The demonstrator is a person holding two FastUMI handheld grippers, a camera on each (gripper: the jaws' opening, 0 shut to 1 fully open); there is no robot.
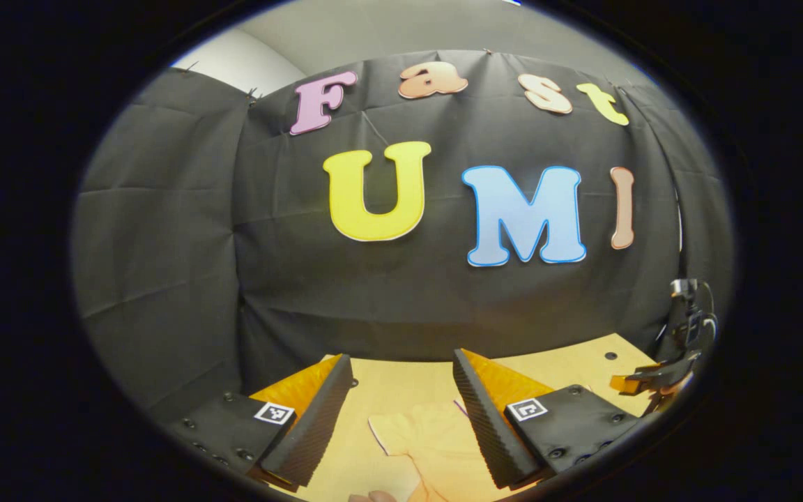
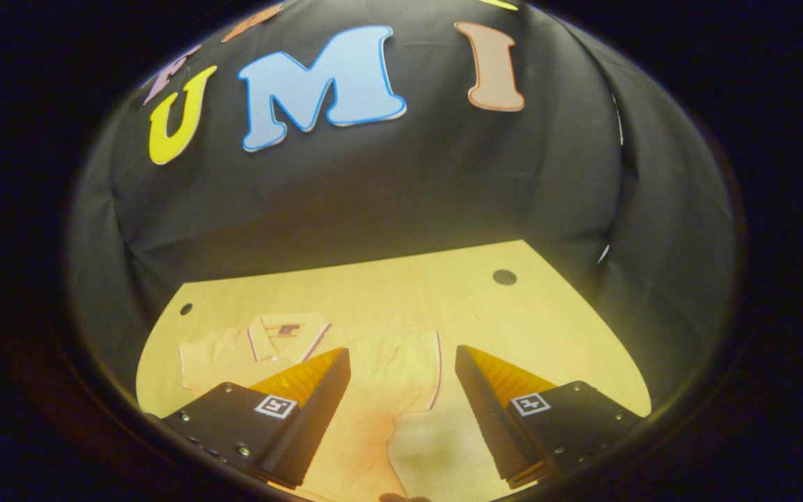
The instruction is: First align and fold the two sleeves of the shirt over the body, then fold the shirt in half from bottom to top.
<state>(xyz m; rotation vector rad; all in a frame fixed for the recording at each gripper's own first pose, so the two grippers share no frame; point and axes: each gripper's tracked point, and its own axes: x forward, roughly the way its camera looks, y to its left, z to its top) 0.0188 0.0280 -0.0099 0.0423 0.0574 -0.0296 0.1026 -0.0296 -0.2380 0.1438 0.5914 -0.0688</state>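
Yellow polo shirt (image 2: pixel 346 362) lying flat on wooden table (image 2: pixel 443 293), collar toward back edge, nearer left back corner hole than right one. Right gripper (image 2: pixel 401 397) hovering above shirt's right sleeve area, fingers spread wide, nothing pinched. Left gripper (image 1: pixel 401 411) also spread, over sleeve end (image 1: pixel 429 439) near table's front edge, holding nothing. Other gripper (image 1: pixel 652 380) visible at table's right edge in left gripper view.
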